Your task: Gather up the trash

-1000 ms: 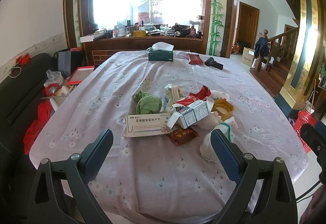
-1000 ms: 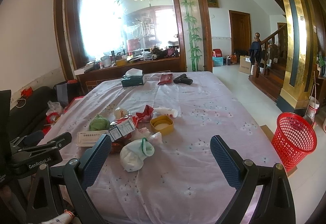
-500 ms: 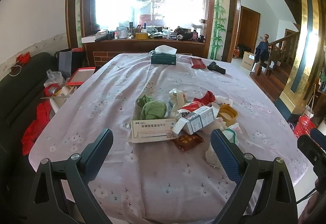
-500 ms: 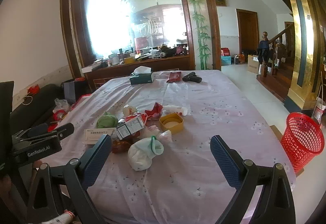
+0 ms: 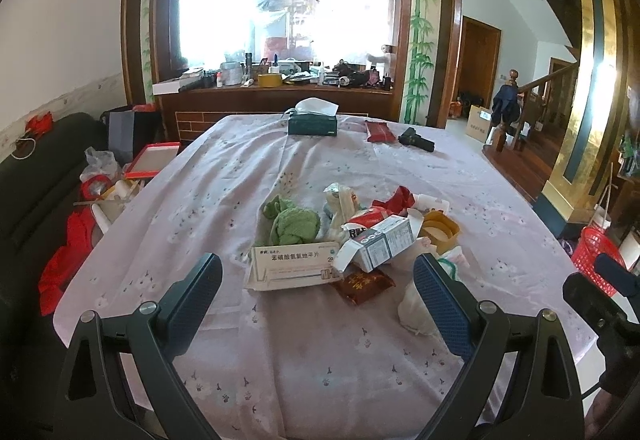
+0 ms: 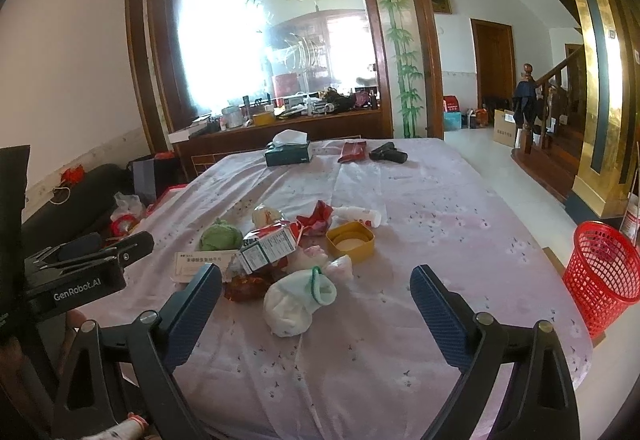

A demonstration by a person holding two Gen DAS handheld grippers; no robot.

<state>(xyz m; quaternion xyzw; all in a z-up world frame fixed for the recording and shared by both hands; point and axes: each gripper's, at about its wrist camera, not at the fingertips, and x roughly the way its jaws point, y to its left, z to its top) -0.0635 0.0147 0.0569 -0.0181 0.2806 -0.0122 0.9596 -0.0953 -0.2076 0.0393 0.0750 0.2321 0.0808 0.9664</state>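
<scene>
Both grippers hover off the near edge of the table (image 5: pixel 208 176) w/ pale lilac floral cloth, nothing held. Left gripper (image 5: pixel 318 280): fingers wide apart, empty. Right gripper (image 6: pixel 316 290): fingers wide apart, empty too.

Trash is one pile mid-table, nearer the front edge:
- flat white cardboard medicine box w/ green print (image 5: pixel 294 264), front-left of the pile
- small white/grey opened carton (image 5: pixel 380 246), resting partly on the flat box's right end
- crumpled green cloth/paper wad (image 5: pixel 294 226), just behind the flat box
- dark red foil snack wrapper (image 5: pixel 362 284), front of pile, touching the flat box corner
- white plastic bag w/ green drawstring (image 6: pixel 298 298), front-right, closest to right gripper; left view has it partly behind the right finger
- yellow round plastic lid/cup (image 6: pixel 350 242), right side of pile, behind the bag
- crumpled red wrapper (image 6: pixel 316 216) + white tube-like item (image 6: pixel 358 216) at the back of the pile

Red plastic mesh wastebasket (image 6: pixel 604 274) on the floor, off the table's right edge, well apart from the pile.

Far end of table: dark green tissue box (image 5: pixel 313 124), red packet (image 5: pixel 378 131), black handheld device (image 5: pixel 416 139). Not part of the pile.
</scene>
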